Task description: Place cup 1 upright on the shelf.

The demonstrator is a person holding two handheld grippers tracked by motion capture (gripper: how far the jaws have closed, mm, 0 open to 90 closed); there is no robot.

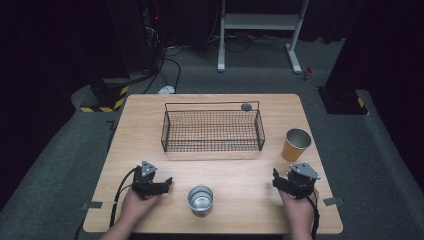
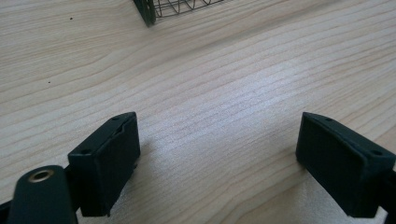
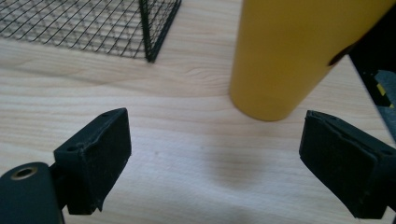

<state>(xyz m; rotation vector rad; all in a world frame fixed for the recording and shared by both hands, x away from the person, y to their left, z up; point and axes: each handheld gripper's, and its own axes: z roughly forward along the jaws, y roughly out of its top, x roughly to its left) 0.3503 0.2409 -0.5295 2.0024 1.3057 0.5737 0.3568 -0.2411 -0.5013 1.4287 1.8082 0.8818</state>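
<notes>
Pale wooden table (image 1: 235, 165) on grey carpet (image 1: 60, 150), dark room; both tongs spread, empty.

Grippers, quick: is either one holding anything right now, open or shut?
Left gripper: open, empty, jaws wide over bare table.
Right gripper: open, empty, the yellow cup just ahead and untouched.

Dim room, grey carpet (image 1: 60, 150), white stand (image 1: 260, 22) behind wooden table (image 1: 240, 170)

Left tool (image 2: 217, 144) gapes over bare table (image 2: 224, 74); basket (image 2: 175, 7) corner beyond.
</notes>
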